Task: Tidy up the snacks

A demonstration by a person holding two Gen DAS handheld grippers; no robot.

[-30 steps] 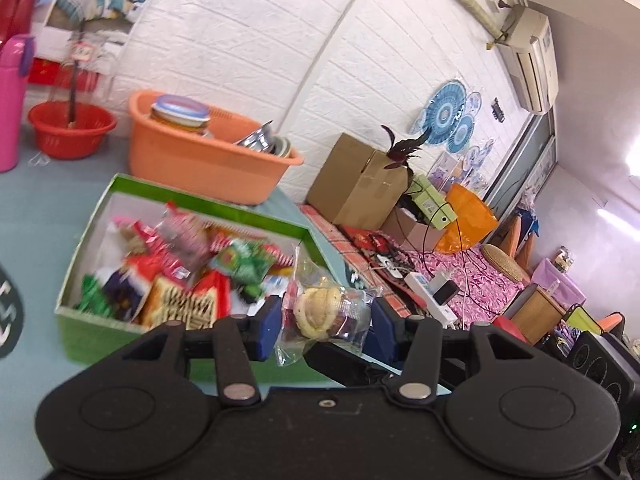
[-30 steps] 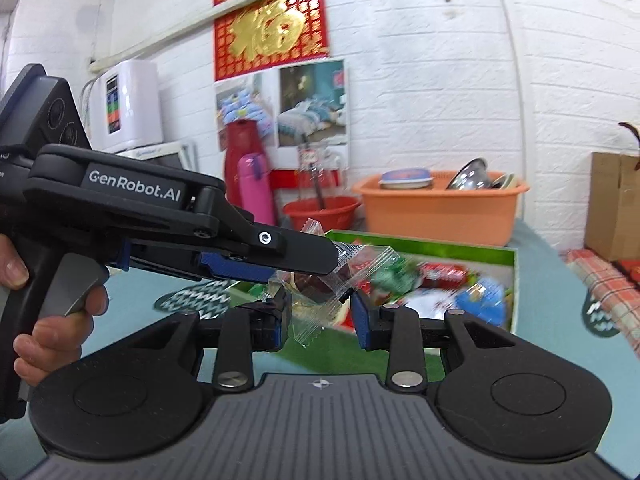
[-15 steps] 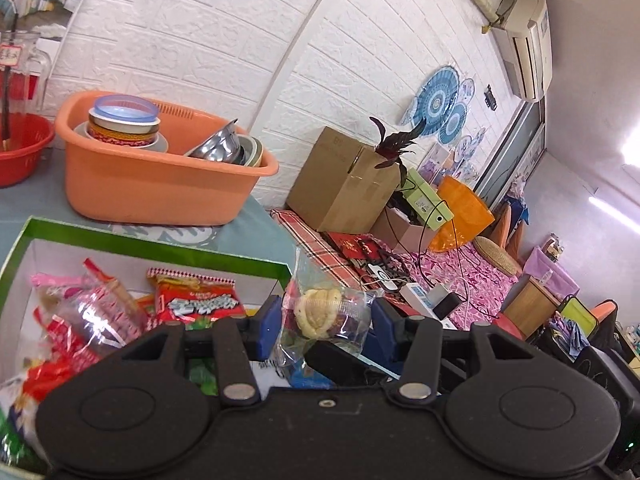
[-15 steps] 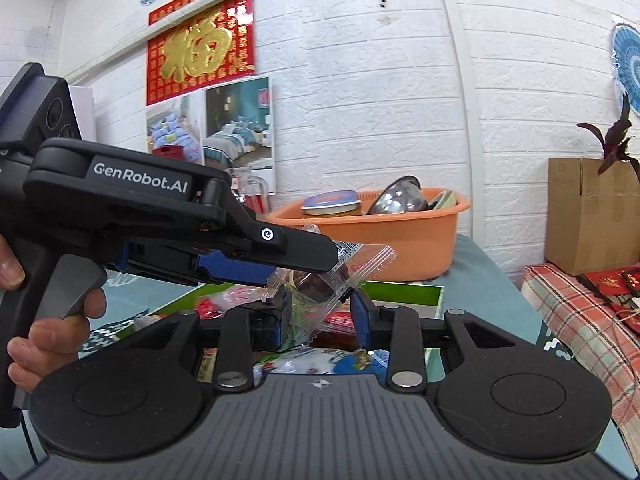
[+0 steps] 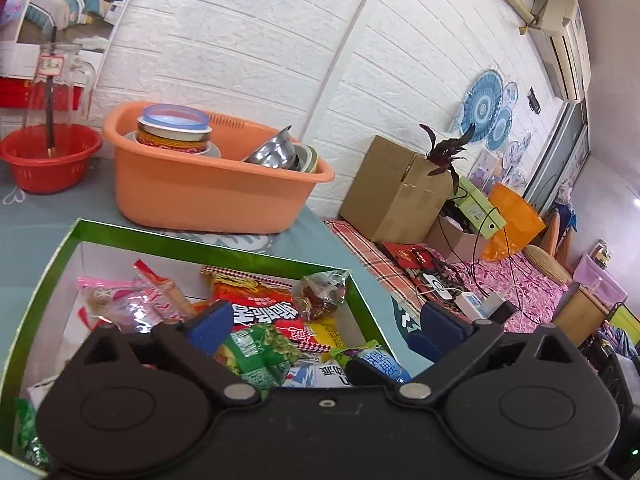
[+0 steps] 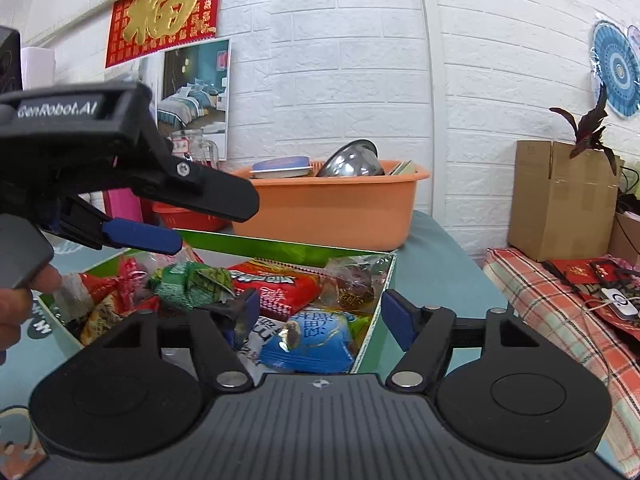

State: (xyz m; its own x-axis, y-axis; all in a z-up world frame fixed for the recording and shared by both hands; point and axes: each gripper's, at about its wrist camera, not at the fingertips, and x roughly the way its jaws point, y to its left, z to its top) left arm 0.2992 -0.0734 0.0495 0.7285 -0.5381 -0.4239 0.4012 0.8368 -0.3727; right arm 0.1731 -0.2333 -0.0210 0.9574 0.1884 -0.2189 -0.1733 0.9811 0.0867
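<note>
Both grippers, left and right, have just spread wide, empty, above the box; lift them straight up, clear of its right wall.

**Bright wrappers in a green box**

The snack box has a green rim and white inner walls. Inside lie a red noodle packet with white lettering, a green pea bag, a blue packet and a pink wrapper. Behind stands an orange tub beside a red basin. The tablecloth is pale blue-grey.
</note>
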